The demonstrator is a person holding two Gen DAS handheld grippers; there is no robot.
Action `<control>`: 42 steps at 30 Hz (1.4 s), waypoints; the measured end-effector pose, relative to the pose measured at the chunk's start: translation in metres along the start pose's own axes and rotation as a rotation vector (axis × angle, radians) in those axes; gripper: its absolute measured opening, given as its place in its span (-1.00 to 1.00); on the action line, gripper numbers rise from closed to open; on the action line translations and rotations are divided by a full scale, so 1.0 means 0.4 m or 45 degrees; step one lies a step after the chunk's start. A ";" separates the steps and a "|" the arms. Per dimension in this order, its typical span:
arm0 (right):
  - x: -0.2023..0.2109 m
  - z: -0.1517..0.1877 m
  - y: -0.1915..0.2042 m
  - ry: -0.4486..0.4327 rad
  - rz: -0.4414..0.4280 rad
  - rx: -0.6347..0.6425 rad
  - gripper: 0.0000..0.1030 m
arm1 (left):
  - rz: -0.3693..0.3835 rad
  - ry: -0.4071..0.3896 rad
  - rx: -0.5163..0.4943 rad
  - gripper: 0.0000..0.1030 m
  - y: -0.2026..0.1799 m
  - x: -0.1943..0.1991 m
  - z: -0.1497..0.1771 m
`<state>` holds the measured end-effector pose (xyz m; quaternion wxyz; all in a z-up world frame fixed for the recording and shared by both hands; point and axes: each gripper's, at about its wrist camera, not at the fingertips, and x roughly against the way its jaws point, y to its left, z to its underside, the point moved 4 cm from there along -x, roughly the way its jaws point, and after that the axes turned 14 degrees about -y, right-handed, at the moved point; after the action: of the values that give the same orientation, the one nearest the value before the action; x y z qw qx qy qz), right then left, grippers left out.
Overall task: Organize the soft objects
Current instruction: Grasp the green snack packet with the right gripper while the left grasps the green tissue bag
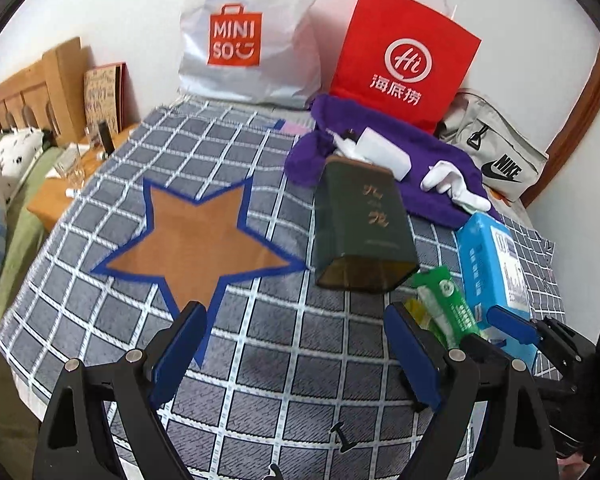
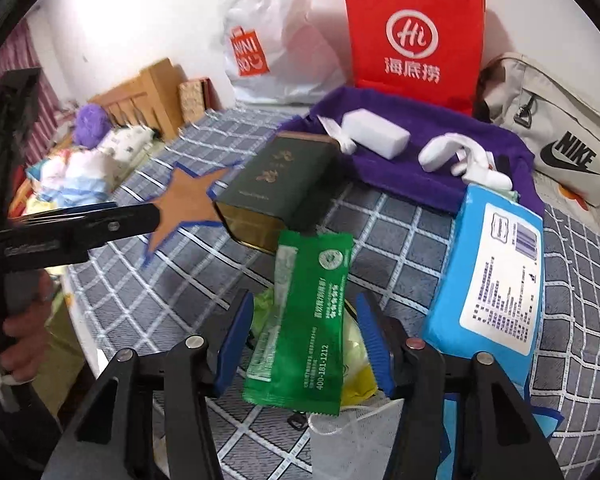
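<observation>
left gripper [image 1: 296, 354]: tilted steeply down over the bed [image 1: 260, 380], jaws spread wide with nothing between them; only checked cover shows in the gap.
right gripper [image 2: 306, 340]: tilted steeply down, jaws about half open around the green packet [image 2: 306, 320]; whether the pads press on it cannot be told.
hand [image 2: 18, 328]: at the left edge of the right wrist view, wrapped round the left gripper's black handle.
green packet: long, lying on a yellow-green wrapper [image 2: 358, 364], its far end just short of the tin [image 2: 278, 196]; in the left wrist view it sits just beyond the left gripper's right finger.
mask [image 2: 352, 436]: white, flat on the bed under the right gripper, near end of the packet over it.
blue pack [image 2: 492, 276]: wipes, just right of the green packet, label up.
tin: dark green, on its side, open end toward the cameras, between the star [image 1: 198, 240] and the purple towel [image 2: 428, 176].
star: brown with blue edge, flat on the bed, left of the tin.
purple towel: spread at the back, bearing a white block [image 2: 374, 132] and white socks [image 2: 452, 156].
bags: white bag [image 1: 252, 36] and red bag [image 1: 404, 52] upright against the wall; grey bag [image 2: 552, 136] lying at right.
</observation>
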<state>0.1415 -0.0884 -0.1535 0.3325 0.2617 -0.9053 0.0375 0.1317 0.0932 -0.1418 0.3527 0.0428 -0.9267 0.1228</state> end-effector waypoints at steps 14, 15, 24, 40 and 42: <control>-0.012 0.004 0.023 -0.031 0.072 0.099 -0.39 | 0.044 0.054 0.010 0.73 0.018 -0.028 0.039; -0.001 -0.002 0.020 -0.048 0.059 0.086 -0.39 | 0.047 0.056 0.008 0.73 0.016 -0.029 0.040; 0.103 0.015 -0.071 -0.115 0.107 -0.023 -0.39 | 0.128 0.073 -0.061 0.73 -0.064 -0.021 0.063; 0.243 0.164 -0.198 -0.154 0.124 -0.152 -0.39 | 0.317 0.104 -0.266 0.76 -0.283 -0.035 0.132; 0.248 0.177 -0.197 -0.153 0.102 -0.149 -0.39 | 0.328 0.114 -0.286 0.76 -0.299 -0.043 0.139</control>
<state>0.0759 -0.2179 -0.1551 0.2905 0.2072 -0.9340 -0.0180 0.1288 -0.0367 -0.1697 0.3775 -0.1214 -0.9158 0.0643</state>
